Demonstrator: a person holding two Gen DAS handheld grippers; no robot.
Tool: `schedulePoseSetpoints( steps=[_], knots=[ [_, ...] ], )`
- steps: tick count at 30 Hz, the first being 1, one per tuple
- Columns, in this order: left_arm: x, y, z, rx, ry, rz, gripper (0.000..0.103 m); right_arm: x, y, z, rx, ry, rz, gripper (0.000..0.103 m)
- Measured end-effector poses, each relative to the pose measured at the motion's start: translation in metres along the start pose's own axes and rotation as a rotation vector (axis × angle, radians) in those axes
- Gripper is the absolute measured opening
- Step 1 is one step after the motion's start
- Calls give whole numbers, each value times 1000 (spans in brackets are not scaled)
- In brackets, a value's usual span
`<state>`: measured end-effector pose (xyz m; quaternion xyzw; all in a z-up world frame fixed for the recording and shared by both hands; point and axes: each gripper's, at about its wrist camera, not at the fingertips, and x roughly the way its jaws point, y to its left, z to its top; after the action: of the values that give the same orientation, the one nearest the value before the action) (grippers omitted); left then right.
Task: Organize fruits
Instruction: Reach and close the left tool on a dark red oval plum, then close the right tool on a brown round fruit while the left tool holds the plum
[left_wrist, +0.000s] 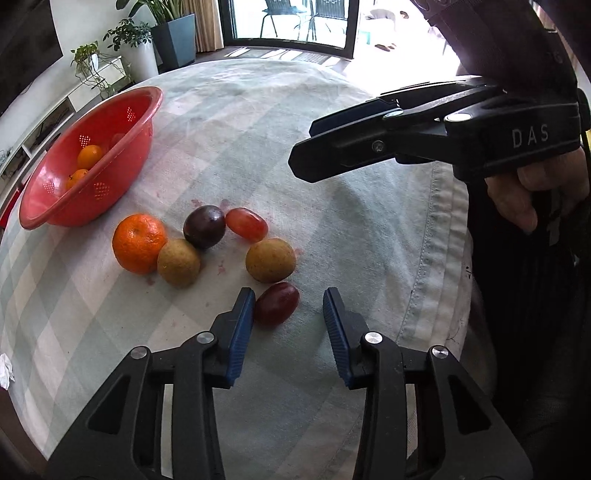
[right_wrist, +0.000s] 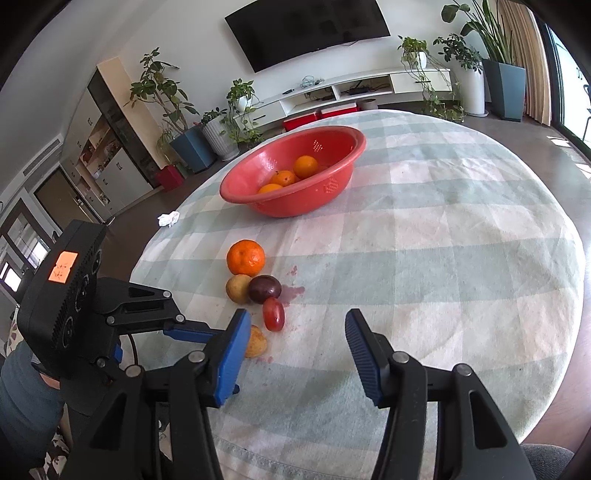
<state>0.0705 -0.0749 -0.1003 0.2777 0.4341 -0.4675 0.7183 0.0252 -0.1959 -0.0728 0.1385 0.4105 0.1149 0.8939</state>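
Loose fruit lies on the checked tablecloth: an orange (left_wrist: 139, 243), a dark purple plum (left_wrist: 204, 226), a red oval fruit (left_wrist: 246, 224) and two brownish round fruits (left_wrist: 178, 263) (left_wrist: 270, 260). A dark red oval fruit (left_wrist: 277, 303) lies between the fingers of my left gripper (left_wrist: 289, 297). It sits against the left pad, with a gap to the right pad. The red perforated bowl (left_wrist: 122, 177) at the left holds oranges (right_wrist: 306, 166). My right gripper (right_wrist: 297, 325) hangs open over bare cloth with nothing between its fingers. It is to the right of the fruit, and in the left wrist view it hovers above (left_wrist: 306, 147).
A crumpled white tissue (right_wrist: 168, 218) lies near the table's far left edge. Reddish juice stains (right_wrist: 293, 291) mark the cloth by the fruit. The round table's edge curves close on the right (right_wrist: 554, 332). A hand (left_wrist: 517, 199) grips the right tool.
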Motion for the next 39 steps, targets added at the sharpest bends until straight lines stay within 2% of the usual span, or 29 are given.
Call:
schedulePoseSetpoints(
  steps=[5,8,21,27,31,39],
  knots=[
    [2,2,1,-7,-1,11,31,1,1,0,-5,6,-2,57],
    [1,4,0,-24,-4,24,23,1,2,-1,-8,7,-5,57],
    [-15,2,-17,-104,-52,38,22,6,12,-5,-28,27,-18,57],
    [-47,15,-31,-239,-144,59,22,17,32,-12,-73,63,-8,57],
    [-71,21,-44,-335,-217,81,22,29,53,-17,-118,92,-9,53],
    [-102,28,-70,-470,-328,94,22,49,65,-21,-151,132,-99,44]
  ],
)
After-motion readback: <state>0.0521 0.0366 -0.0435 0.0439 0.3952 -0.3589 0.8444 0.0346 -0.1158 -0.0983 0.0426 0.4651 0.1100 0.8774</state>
